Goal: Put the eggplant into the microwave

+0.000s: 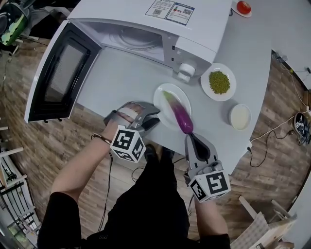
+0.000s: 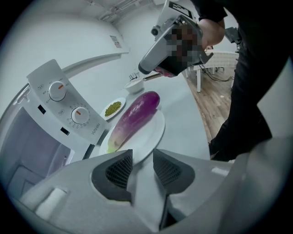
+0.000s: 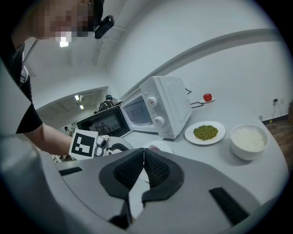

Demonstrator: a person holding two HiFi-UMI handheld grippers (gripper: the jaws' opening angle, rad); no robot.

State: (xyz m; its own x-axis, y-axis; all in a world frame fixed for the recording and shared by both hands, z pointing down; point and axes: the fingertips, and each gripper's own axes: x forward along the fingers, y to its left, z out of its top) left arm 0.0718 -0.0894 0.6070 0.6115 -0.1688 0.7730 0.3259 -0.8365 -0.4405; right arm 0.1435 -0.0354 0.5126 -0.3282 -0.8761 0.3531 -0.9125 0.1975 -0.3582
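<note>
- Two handheld grippers are showing in the lower half of the head view, both over the near edge of the pale grey tabletop [image 1: 126,78] I am working at.
- The long purple eggplant [image 1: 177,114] [image 2: 135,118] is lying on the round white plate [image 1: 160,92] [image 2: 153,137] at centre frame, outside the oven. Its green stem end is pointing up-left toward the white microwave [image 1: 194,29], and its purple end is hanging over the plate's lower-right rim.
- The microwave is standing at the top of the frame with its dark-windowed door [image 1: 58,73] swung wide to the left, baring the cavity.
- The left gripper [image 1: 156,118] [image 2: 142,157] is sitting just left of the plate. Its jaws are standing apart with nothing between them, and the plate's rim is showing just past the gap.
- The right gripper [image 1: 191,137] [image 3: 143,153] is pointing at the eggplant's purple end from below, just beside it. Its jaw tips are meeting, with nothing between them. I cannot tell whether they are touching the eggplant.
- Right of the microwave, a white plate of green beans [image 1: 219,82] is sitting above a white bowl [image 1: 240,116].
- A red tomato [image 1: 244,7] is resting at the top right.
</note>
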